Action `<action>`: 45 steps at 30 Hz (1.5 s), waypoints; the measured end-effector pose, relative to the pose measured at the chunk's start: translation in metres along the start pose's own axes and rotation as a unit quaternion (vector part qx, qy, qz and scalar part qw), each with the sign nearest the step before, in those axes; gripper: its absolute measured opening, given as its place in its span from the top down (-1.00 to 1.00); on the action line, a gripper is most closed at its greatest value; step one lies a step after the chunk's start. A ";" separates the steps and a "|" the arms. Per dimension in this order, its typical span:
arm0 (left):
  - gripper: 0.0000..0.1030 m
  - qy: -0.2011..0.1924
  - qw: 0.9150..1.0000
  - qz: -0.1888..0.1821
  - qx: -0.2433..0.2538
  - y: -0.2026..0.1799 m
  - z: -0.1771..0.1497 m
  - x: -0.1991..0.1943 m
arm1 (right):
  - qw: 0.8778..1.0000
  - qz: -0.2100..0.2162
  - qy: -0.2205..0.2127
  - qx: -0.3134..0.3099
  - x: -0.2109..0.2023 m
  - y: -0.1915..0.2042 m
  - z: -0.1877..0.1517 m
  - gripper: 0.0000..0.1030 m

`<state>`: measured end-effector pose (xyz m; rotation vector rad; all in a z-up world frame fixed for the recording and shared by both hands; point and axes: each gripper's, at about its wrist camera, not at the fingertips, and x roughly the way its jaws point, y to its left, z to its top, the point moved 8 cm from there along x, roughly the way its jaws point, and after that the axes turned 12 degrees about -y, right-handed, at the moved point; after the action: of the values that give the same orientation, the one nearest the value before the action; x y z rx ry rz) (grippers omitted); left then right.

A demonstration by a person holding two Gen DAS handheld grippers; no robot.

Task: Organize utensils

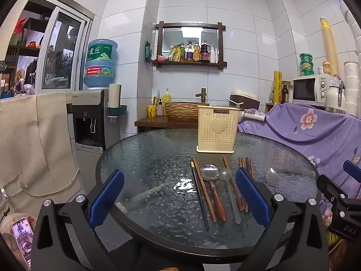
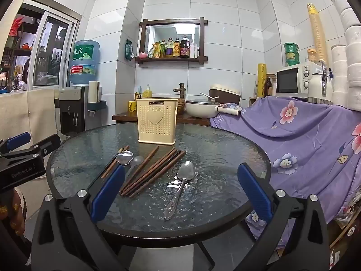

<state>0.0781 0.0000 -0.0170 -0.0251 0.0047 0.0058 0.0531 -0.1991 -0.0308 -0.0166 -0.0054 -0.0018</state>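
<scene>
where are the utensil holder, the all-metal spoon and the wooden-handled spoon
utensil holder (image 2: 156,122), right wrist view, on its heart front
all-metal spoon (image 2: 186,170), right wrist view, on its bowl
wooden-handled spoon (image 1: 219,205), left wrist view, on its wooden handle

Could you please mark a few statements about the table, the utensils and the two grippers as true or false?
1. Both grippers are open and hold nothing. True: the left gripper and the right gripper stand wide and empty.
2. The cream utensil holder lies on its side. False: it stands upright on the glass table.
3. The all-metal spoon lies apart from the chopsticks. True.
4. The wooden-handled spoon already stands in the holder. False: it lies flat on the table.
5. The table is covered with a purple cloth. False: its glass top is bare.
</scene>
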 end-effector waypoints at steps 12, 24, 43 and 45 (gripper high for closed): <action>-0.89 0.003 1.000 -0.001 -0.001 0.001 -0.001 0.001 | 1.000 0.001 -0.002 -0.002 0.003 0.006 -0.002 -0.91; -0.89 0.004 1.000 -0.001 -0.003 0.005 -0.001 0.002 | 1.000 0.001 0.003 0.002 0.002 0.001 0.000 -0.91; -0.89 0.002 1.000 -0.001 -0.002 0.003 -0.002 -0.001 | 1.000 -0.002 0.004 0.003 0.003 0.000 0.001 -0.91; -0.89 0.002 1.000 -0.001 -0.002 0.003 -0.002 0.000 | 1.000 -0.001 0.005 0.003 0.003 0.000 0.001 -0.91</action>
<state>0.0775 0.0028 -0.0189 -0.0282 0.0086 0.0035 0.0561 -0.1987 -0.0303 -0.0106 0.0040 -0.0047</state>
